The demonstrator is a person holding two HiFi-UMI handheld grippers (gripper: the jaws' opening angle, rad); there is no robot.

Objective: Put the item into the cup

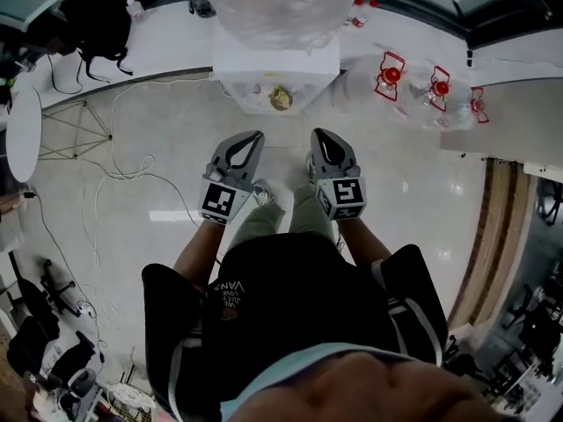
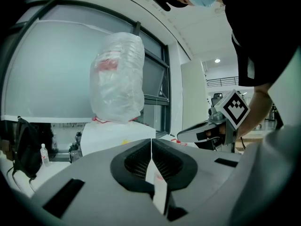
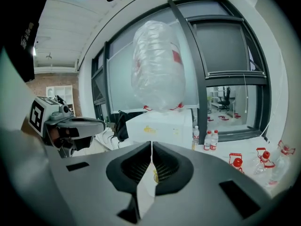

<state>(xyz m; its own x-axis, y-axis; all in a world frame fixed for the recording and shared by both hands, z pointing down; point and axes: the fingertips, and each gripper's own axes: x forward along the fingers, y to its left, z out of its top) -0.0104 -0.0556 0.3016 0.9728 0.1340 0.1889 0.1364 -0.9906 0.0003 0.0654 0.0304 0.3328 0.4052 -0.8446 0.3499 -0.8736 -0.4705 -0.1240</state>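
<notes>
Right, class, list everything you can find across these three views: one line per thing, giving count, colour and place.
plastic bag: one, clear, on top of the box.
box: one, white with a yellow mark, straight ahead of both grippers.
jugs: three, clear with red handles, right of the box.
small bottles: three, clear, by the window.
backpack: one, black, far left on the counter.
cables: several, white, on the floor at left.
shirt: one, black, on the person.
left gripper: one, grey, fingers shut, empty.
right gripper: one, grey, fingers shut, empty.

Grey left claw and right claw bear black ribbed pads and black-and-white marker cubes; the shirt is black.
</notes>
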